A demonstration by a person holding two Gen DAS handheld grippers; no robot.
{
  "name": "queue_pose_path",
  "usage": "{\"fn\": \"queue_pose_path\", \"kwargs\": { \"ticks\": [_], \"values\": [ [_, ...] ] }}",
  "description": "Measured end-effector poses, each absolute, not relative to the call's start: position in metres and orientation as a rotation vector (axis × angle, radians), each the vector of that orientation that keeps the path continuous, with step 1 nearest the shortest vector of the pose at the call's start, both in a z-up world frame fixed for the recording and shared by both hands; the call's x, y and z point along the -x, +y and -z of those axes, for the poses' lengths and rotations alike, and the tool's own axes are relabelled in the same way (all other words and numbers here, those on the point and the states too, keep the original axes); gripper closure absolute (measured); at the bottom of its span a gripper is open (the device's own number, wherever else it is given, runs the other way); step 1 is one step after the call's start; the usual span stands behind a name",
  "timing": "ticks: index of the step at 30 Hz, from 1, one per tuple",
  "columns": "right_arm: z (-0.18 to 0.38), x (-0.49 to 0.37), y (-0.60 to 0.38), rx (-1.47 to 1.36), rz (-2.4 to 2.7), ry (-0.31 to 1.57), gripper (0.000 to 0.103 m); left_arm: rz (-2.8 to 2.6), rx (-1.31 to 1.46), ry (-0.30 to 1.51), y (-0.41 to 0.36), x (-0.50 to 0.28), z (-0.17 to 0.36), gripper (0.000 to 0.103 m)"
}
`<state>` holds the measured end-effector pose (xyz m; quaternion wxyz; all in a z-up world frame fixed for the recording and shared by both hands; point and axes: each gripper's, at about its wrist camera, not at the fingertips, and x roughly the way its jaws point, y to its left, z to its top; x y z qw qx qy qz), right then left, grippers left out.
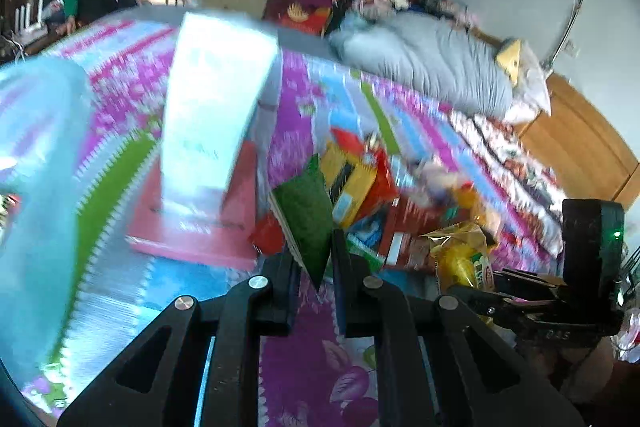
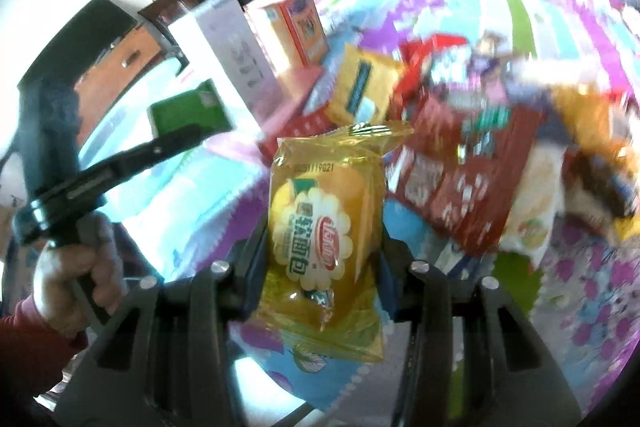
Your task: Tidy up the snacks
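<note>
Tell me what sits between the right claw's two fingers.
A yellow bread packet, clamped between the right claw fingers; the right wrist view shows it.

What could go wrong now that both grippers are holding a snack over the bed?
1. The left gripper pinches the green packet only near its lower corner, so it may swing or slip free.
2. The yellow bread pack in the right gripper is soft and puffy; a tighter squeeze could crush it.
3. The snack pile lies loose on the bedspread, so a low pass could scatter it.
</note>
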<state>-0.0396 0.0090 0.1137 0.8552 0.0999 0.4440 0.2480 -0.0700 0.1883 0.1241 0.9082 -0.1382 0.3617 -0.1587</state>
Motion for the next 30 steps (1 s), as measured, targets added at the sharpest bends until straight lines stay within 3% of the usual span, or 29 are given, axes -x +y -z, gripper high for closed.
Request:
{"fn": "queue_pose_path", "kwargs": {
  "ticks": [13,21,30],
  "values": [
    [-0.226,0.008,0.091,-0.074,-0.665,0.716,0.056,0.096,0.319,0.510,0.291,0.116,-0.221,0.090],
    [-0.275,-0.004,0.191,0.013,-0.830,0.632,0.056,-0.136,0.399,0.456,0.389,0.139,-0.225,0.090],
    [-0.255,-0.016,0.295,0.098,-0.974,0.723,0.056,-0.275,0.418,0.500,0.440,0.139,-0.201,0.090]
  ]
}}
